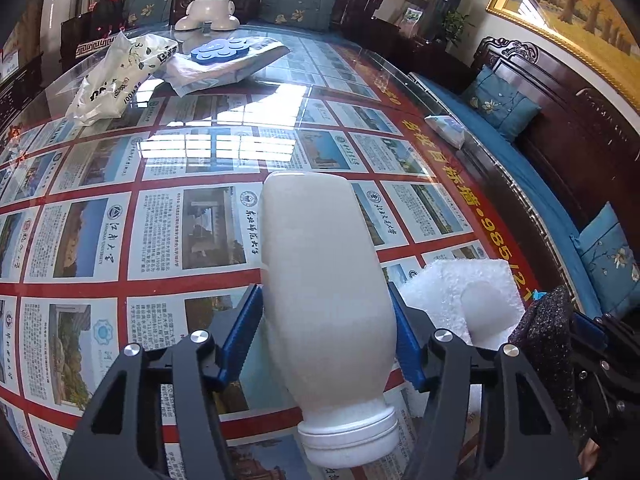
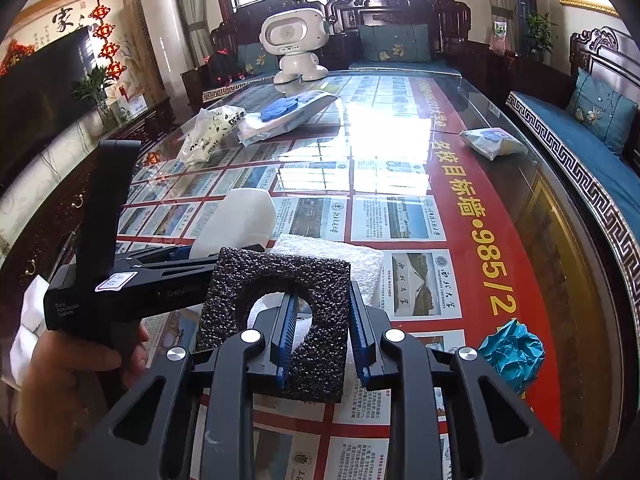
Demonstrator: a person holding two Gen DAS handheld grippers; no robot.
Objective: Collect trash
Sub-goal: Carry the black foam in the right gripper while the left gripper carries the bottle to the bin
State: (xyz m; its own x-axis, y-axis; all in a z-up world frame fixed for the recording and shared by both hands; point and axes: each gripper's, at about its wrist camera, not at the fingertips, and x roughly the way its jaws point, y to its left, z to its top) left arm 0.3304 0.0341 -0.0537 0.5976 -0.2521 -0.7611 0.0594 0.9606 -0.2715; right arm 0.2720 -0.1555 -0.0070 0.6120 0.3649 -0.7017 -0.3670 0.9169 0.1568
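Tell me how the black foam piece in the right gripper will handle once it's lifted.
The black foam piece looks porous, so it is probably very light and squashy. The right gripper pinches only the strip beside its cut-out hole, so it may flex or sag there.

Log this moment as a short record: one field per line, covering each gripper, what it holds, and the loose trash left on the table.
left gripper: shut on white bottle, cap end toward the camera
right gripper: shut on black foam piece, one finger through its hole
under the foam: white foam block lying on the glass table
loose trash: crumpled blue paper at the near right; printed plastic bag at the far left
other items: wrapped pack at the right edge; white robot toy at the far end
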